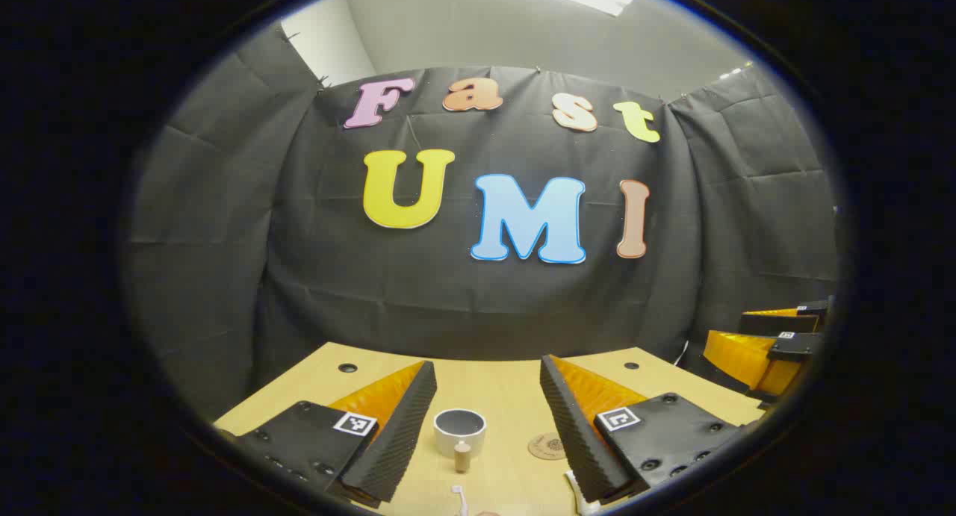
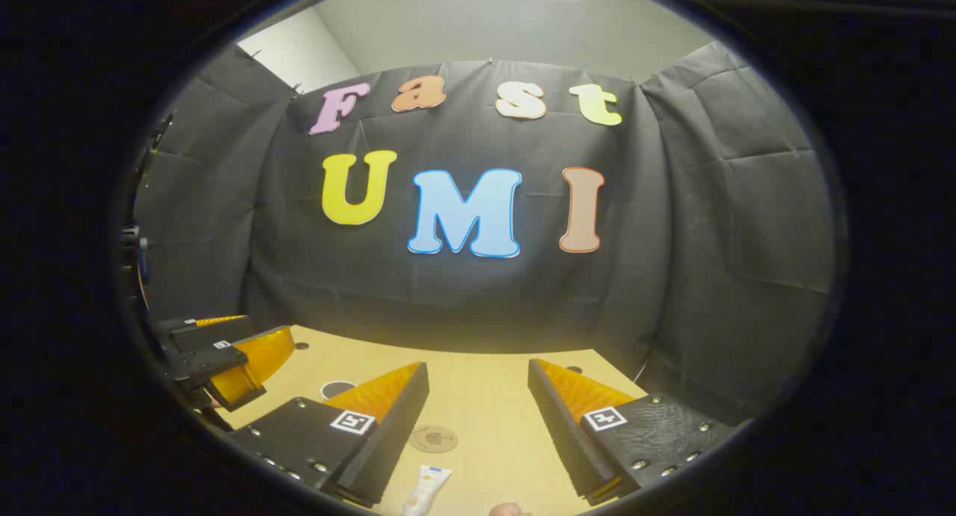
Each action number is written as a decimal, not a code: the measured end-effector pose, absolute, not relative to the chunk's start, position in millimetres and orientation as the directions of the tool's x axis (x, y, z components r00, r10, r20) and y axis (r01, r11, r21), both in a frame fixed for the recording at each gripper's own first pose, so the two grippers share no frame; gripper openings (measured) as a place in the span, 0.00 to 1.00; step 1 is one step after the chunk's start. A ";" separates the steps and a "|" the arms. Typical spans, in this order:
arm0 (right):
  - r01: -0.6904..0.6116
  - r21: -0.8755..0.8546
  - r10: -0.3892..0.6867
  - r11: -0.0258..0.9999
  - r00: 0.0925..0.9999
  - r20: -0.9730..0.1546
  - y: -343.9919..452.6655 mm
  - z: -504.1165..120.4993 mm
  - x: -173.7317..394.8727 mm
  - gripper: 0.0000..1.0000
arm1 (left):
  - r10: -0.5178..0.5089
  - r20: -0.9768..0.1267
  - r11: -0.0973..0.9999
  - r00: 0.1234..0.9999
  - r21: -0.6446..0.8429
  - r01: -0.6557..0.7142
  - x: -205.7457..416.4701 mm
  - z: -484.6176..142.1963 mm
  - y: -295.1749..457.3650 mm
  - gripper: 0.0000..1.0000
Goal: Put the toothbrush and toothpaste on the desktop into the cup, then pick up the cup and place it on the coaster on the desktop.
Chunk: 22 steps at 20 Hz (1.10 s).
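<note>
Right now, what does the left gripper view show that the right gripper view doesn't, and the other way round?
Left gripper view: the toothbrush, its white head at the bottom edge, and a small wooden piece just in front of the cup. Right gripper view: the toothpaste tube lying near the bottom edge. Shared: the desktop, the coaster and the cup, which the right gripper view catches partly behind a finger. The left gripper and right gripper both stand open, holding nothing.

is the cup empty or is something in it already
Empty: in the left gripper view the cup stands upright with nothing rising above its rim. The toothpaste lies on the desk.
</note>
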State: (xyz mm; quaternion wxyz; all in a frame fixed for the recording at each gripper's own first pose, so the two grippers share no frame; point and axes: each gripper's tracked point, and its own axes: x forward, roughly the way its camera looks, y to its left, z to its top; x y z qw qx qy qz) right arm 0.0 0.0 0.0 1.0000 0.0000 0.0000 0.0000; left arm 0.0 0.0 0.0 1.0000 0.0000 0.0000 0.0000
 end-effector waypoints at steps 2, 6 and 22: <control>0.000 0.004 0.000 1.000 1.000 -0.003 -0.4 -0.2 -0.7 0.86 | -0.004 0.001 1.000 1.000 0.000 0.004 0.1 0.2 -2.2 0.99; -0.007 0.008 0.007 1.000 1.000 -0.004 3.0 -2.1 -4.7 0.86 | 0.000 0.006 1.000 1.000 0.009 0.000 -2.6 1.3 -2.0 0.91; -0.062 0.007 0.062 0.998 0.996 -0.065 23.8 -16.8 8.9 0.87 | -0.005 -0.045 1.000 0.999 -0.002 0.005 2.6 -15.8 -1.3 0.92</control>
